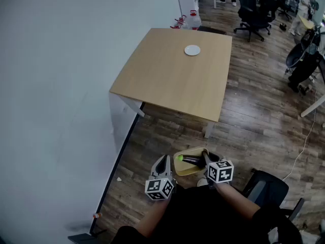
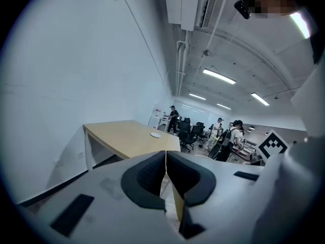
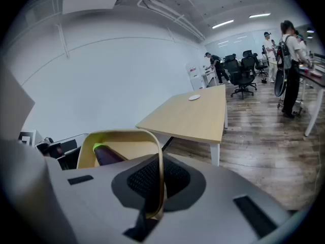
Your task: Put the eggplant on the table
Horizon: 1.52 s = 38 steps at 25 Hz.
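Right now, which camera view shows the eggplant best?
The head view: the eggplant lies in the tray, nearly all visible. The right gripper view shows only its green-capped end behind the tray rim. The left gripper view shows none of it.

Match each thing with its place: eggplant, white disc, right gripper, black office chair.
Things:
1. eggplant
2. white disc
3. right gripper
4. black office chair

Places:
A. on the table
B. fingers shut on the rim of the tray
C. on the floor beyond the table
D. lying in the tray

Pairs: 1-D, 2-A, 3-B, 4-C.
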{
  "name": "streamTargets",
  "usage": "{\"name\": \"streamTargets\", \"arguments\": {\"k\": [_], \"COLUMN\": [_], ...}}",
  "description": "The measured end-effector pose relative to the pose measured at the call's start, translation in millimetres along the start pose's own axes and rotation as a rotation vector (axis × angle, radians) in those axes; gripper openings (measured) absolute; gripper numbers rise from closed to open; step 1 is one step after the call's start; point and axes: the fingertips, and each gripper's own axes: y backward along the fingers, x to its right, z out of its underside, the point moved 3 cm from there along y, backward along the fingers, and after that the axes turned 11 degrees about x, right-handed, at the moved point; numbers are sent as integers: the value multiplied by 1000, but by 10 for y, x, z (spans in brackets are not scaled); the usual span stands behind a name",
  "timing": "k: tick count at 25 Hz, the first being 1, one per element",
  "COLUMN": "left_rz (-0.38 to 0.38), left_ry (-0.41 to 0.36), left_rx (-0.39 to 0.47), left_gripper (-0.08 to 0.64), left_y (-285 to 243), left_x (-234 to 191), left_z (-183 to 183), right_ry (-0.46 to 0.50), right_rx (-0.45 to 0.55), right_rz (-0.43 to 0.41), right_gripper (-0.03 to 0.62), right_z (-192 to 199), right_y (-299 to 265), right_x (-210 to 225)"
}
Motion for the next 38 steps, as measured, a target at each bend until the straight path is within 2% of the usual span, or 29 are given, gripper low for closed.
{"name": "streamTargets", "arguments": {"k": [4,10,13,18,25,32,38], "left_rz": [-34,-89,-103,-83,-74,1,40], "left_ry": [-7,-26,-16,-7,48,96,100], "left_rx": [15,34,13,-18,-44,-74,-85], "left_gripper": [15,15,15,15,15,15,15], "left_y": [-64,-150,-203,-457,-1077,-1806,-2215], "left_x": [-25,-120,-161,-303,-797,-1362,-1984], "left_z": [-5,-25,7,49,-12,-349,-568], "right_ry": [43,19,26,11,8,38,59], "right_rx": [2,4,-4,-16,-36,-54,-52], "right_rz": [-26,-35,-26,2,69,141,176], "right_gripper": [63,63,63,63,64,63,64], "right_z": [-59,-74,-101,-215,-474,-851,-1063], "right_y": [-110,-296,-388,-676,-1300,-2057,-2742], "right_x": [32,110,162,227,261,112,-139]}}
